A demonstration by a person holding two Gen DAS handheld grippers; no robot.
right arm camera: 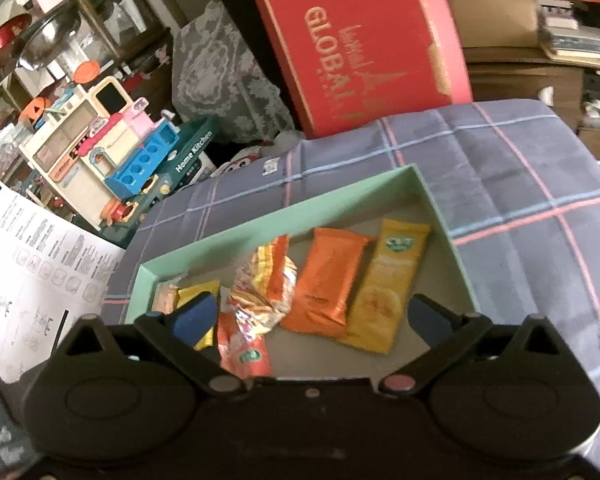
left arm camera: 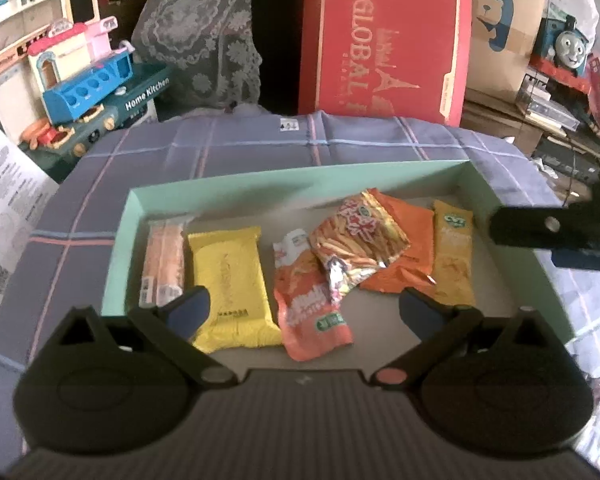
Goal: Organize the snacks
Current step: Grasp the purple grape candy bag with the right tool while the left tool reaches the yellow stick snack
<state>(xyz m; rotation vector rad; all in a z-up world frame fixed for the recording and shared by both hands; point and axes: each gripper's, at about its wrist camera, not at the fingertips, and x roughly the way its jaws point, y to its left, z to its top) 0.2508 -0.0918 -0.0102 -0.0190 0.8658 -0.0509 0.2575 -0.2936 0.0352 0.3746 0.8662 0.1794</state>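
Left gripper wide open, empty, low over near edge of mint tray. Right gripper likewise spread wide, nothing between the pads, over same tray. Snacks inside tray, in a rough row: pink sticks at far left, yellow pack beside, salmon pouch next, fries bag lying over both pouch and orange pack, yellow bar at right end. Tray on plaid cloth covering counter. Red box upright behind.
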